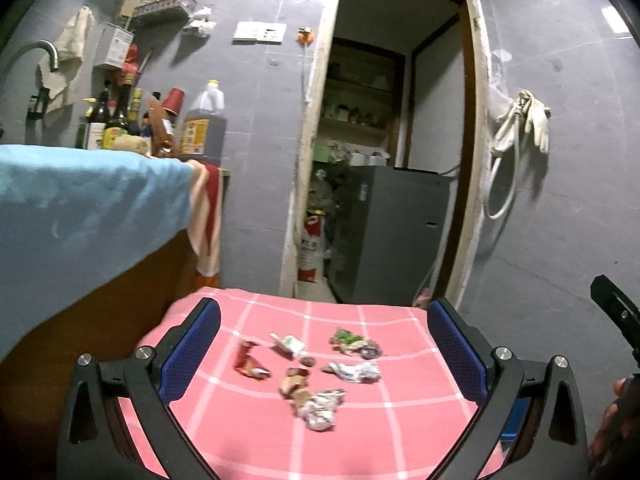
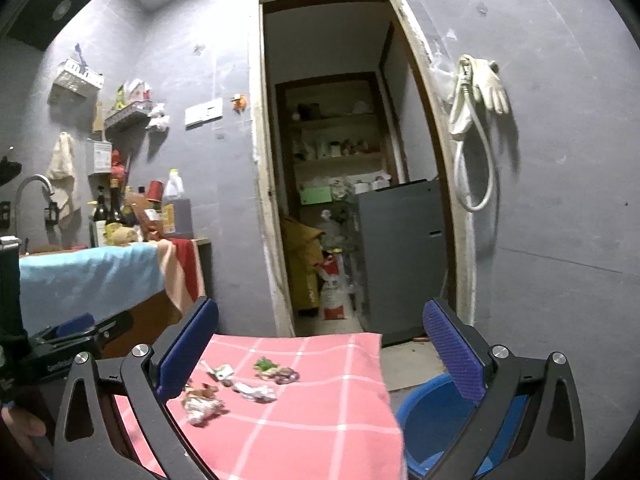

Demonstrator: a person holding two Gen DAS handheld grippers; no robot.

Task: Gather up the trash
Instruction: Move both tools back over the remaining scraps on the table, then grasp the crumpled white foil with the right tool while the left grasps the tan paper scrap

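Several pieces of trash lie on a pink checked cloth [image 1: 400, 432] covering a small table. Among them are a red wrapper [image 1: 247, 360], a crumpled white paper [image 1: 358, 372], a silvery wad [image 1: 320, 408], a green wrapper [image 1: 346, 339] and brown scraps [image 1: 296, 384]. My left gripper [image 1: 324, 344] hangs open above the pile, with nothing between its blue pads. My right gripper [image 2: 320, 352] is open too, held level over the cloth [image 2: 320, 420], with the trash [image 2: 244, 388] low between its fingers and untouched. A blue basin [image 2: 432, 416] sits on the floor right of the table.
A counter [image 1: 100, 320] on the left is draped with a light blue cloth [image 1: 88, 208] and crowded with bottles [image 1: 120, 120]. Behind the table is an open doorway [image 1: 384, 160] with a grey cabinet [image 1: 396, 236]. A glove and hose [image 1: 520, 128] hang on the right wall.
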